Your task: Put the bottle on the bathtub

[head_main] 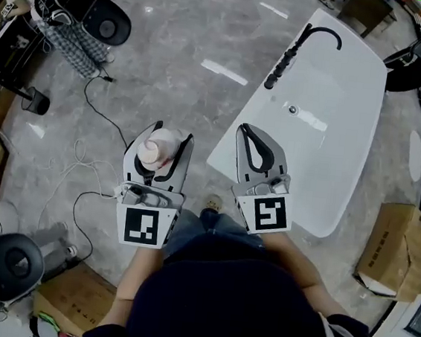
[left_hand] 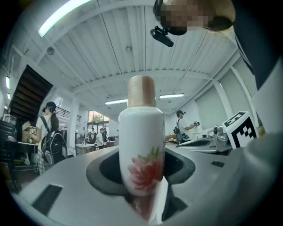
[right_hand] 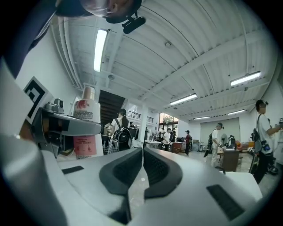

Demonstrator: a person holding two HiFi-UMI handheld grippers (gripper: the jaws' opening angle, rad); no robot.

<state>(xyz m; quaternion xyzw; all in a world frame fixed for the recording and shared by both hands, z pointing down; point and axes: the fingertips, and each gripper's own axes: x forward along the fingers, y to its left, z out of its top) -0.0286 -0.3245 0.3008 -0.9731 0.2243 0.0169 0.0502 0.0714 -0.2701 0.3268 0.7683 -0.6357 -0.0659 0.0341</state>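
Observation:
A white bottle point(head_main: 157, 150) with a pinkish cap and a red flower print stands upright between the jaws of my left gripper point(head_main: 170, 136), which is shut on it above the grey floor, left of the bathtub. In the left gripper view the bottle point(left_hand: 141, 145) fills the centre. The white bathtub point(head_main: 331, 87) with a black faucet point(head_main: 297, 44) lies ahead to the right. My right gripper point(head_main: 246, 129) is shut and empty, its tips over the tub's near left rim. In the right gripper view its jaws point(right_hand: 142, 152) meet, and the bottle point(right_hand: 86, 128) shows at the left.
Cardboard boxes lie at the right point(head_main: 397, 247) and lower left point(head_main: 77, 299). Cables point(head_main: 83, 166) run across the floor on the left. Round black devices sit at upper left point(head_main: 106, 20) and lower left point(head_main: 10, 259). People stand far off in both gripper views.

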